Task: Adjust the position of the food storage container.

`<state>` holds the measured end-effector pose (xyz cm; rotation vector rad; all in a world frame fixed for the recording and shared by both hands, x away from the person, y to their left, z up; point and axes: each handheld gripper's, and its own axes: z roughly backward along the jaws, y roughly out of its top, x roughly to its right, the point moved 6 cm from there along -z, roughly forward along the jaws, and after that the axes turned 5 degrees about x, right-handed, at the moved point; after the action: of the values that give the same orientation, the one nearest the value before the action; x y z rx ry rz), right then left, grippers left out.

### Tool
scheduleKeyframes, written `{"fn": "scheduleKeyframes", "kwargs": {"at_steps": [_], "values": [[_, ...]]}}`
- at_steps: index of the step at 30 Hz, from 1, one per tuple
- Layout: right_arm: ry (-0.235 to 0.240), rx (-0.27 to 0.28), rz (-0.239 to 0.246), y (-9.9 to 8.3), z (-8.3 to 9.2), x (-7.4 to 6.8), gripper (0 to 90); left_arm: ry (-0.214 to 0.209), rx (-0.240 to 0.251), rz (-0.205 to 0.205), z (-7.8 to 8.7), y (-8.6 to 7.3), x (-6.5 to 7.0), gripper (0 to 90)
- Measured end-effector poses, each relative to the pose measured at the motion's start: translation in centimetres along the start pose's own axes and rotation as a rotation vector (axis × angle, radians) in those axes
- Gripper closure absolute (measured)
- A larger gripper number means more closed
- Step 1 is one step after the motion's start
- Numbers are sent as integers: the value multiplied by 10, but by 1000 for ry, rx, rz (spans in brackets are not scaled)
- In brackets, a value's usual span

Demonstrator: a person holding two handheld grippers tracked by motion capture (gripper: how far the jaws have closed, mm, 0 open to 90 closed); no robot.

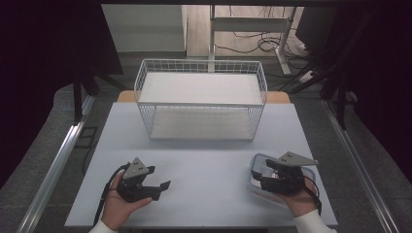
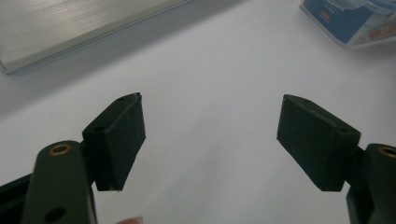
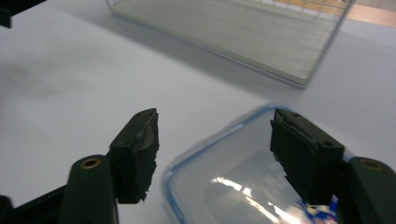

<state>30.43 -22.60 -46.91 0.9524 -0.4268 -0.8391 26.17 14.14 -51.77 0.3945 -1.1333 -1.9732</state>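
In the high view your right gripper [image 1: 281, 171] and hand cover most of the clear food container [image 1: 256, 170], so you cannot tell what lies inside it. In the right gripper view the bottom edge cuts the container [image 3: 219, 182] off, and glare on its lid blurs the contents. In the left gripper view the container [image 2: 348, 18] is cropped at the top right corner and its label print is too blurred to read. The wire basket [image 2: 70, 28] there is out of focus and cut off.
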Motion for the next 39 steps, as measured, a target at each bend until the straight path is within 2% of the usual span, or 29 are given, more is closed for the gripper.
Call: {"fn": "scheduleKeyframes", "kwargs": {"at_steps": [1, 2, 3, 8, 10, 11, 13, 18, 19, 20, 23, 27, 33, 39], "values": [[0, 0, 0, 0, 0, 0, 347, 0, 0, 0, 0, 0, 0, 231], [-31, -12, -16, -1, 4, 9, 371, -2, 3, 2, 1, 0, 1, 231], [-31, -12, -16, -1, 4, 9, 371, -2, 3, 2, 1, 0, 1, 231], [-88, -36, -25, -3, 17, 29, 431, -5, 3, 6, 1, 0, 0, 231], [-97, -65, -32, -6, 23, 39, 435, -4, 1, 5, 1, 0, 0, 231], [-104, -78, -52, -9, 29, 47, 456, -4, 0, 5, 0, 0, 0, 231], [-113, -78, -61, -11, 34, 52, 475, -4, -2, 6, 0, 0, -1, 231], [-148, -86, -113, -22, 58, 74, 640, -7, -6, 4, -1, -1, -1, 231], [-181, -111, -124, -28, 66, 82, 729, -7, -6, 5, -1, 0, -1, 231], [-181, -111, -124, -28, 66, 82, 729, -8, -6, 5, -1, 0, -1, 231], [-243, -162, -131, -37, 79, 93, 834, -9, -3, 10, -1, 0, -1, 231], [-302, -221, -149, -48, 91, 107, 883, -11, -2, 10, -1, 0, -1, 231], [-359, -325, -161, -69, 91, 119, 887, -15, -10, 6, -3, 0, 0, 231], [-327, -414, -167, -86, 75, 117, 886, -16, -14, 5, -3, 0, 0, 231]]}}
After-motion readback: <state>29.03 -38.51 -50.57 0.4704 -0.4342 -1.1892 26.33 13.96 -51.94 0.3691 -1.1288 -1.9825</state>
